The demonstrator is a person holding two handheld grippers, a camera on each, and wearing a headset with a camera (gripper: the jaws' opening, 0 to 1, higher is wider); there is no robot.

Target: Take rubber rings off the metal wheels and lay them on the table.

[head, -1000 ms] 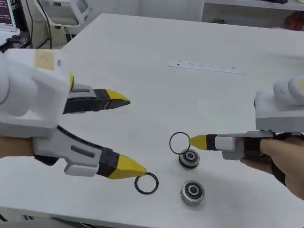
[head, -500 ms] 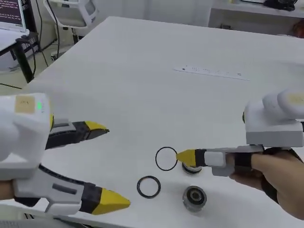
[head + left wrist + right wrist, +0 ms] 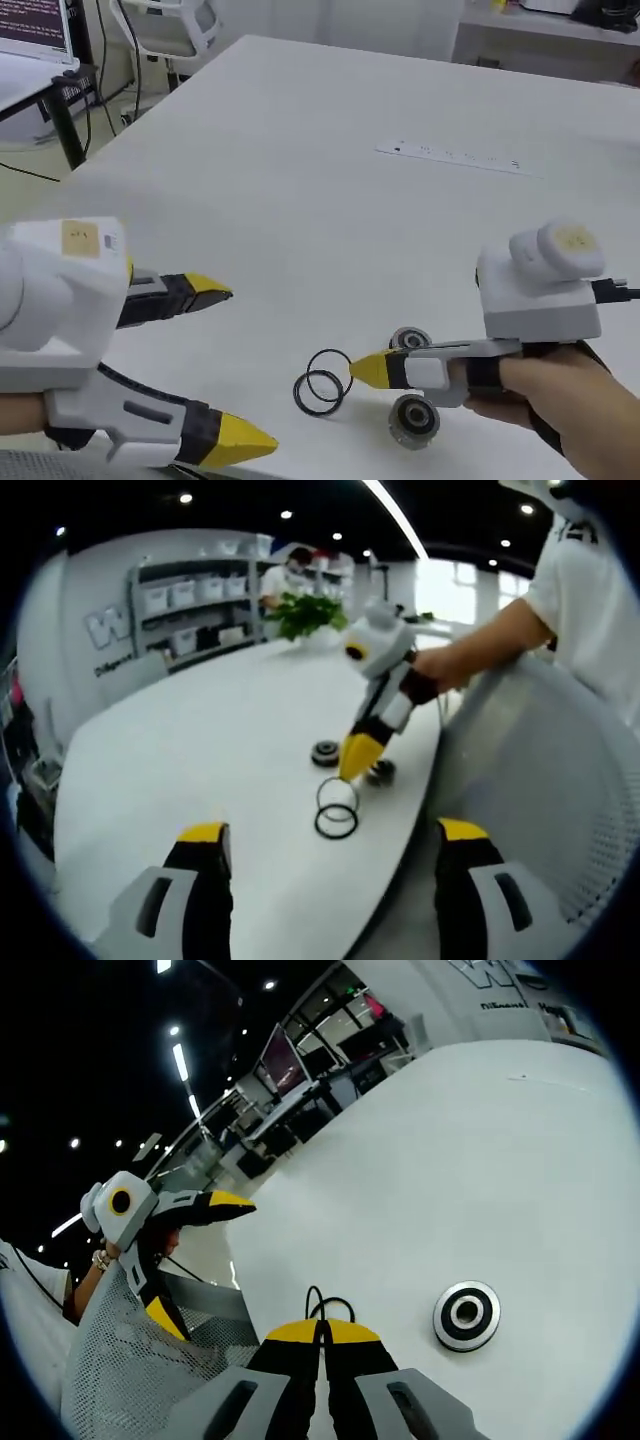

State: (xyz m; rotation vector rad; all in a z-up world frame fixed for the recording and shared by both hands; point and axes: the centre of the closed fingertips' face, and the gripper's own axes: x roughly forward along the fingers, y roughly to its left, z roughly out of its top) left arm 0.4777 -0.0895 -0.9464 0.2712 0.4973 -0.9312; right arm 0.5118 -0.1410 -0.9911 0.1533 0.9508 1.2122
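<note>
My right gripper (image 3: pixel 365 369) is shut on a thin black rubber ring (image 3: pixel 328 351) and holds it low over the white table (image 3: pixel 300 180), overlapping a second ring (image 3: pixel 299 390) that lies flat. Two metal wheels sit close by: one (image 3: pixel 408 339) just behind the right gripper's jaws, one (image 3: pixel 412 416) in front of them. My left gripper (image 3: pixel 233 365) stands open at the near left, apart from the rings. In the left gripper view, the right gripper (image 3: pixel 357 758) dangles its ring (image 3: pixel 319 792) above the lying ring (image 3: pixel 336 836). In the right gripper view, the shut jaws pinch the ring (image 3: pixel 345 1303) beside a wheel (image 3: pixel 467 1314).
A long white strip (image 3: pixel 455 156) lies farther back on the table. A monitor (image 3: pixel 35 25) and a chair (image 3: pixel 160 15) stand beyond the table's left edge. The near table edge runs just below both grippers. A mesh chair (image 3: pixel 540 780) is beside the table.
My right gripper has carried its ring down and left until it overlaps the ring lying on the table. The left gripper has pulled back toward the near edge, still open.
</note>
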